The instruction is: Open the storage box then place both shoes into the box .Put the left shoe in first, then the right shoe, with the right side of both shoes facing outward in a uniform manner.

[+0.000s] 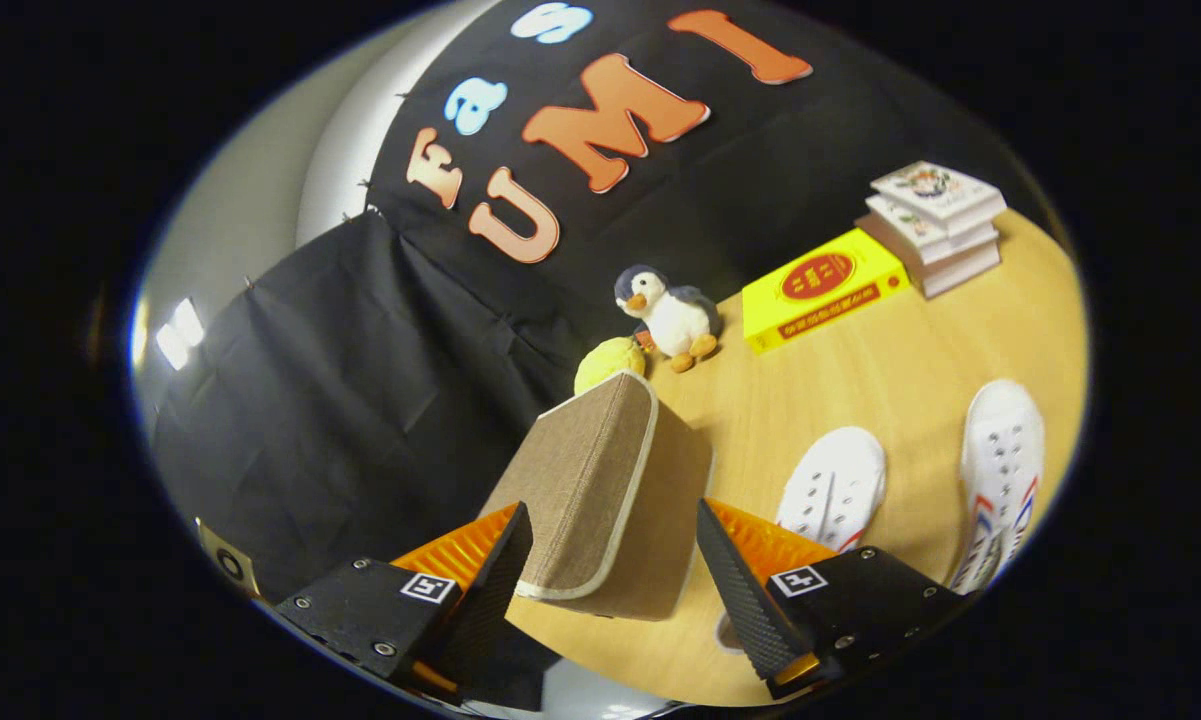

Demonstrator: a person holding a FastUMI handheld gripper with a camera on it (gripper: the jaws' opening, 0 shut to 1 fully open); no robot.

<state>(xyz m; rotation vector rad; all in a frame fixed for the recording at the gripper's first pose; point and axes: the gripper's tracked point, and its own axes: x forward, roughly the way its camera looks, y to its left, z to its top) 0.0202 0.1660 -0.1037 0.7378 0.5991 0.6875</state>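
Both gripper point(615, 560) fingers wide around box point(600, 490)

Your gripper point(615, 560) hangs with its fingers spread apart, the storage box point(600, 490) between them, neither finger pressing it. Taking the box as your landmark: two white shoes point(832, 487) point(1003, 470) lie on the wooden table point(860, 390) to its right; a plush penguin point(672, 316) and yellow ball point(608, 362) sit behind it; a yellow book point(820, 288) and stacked books point(935, 225) farther back right.
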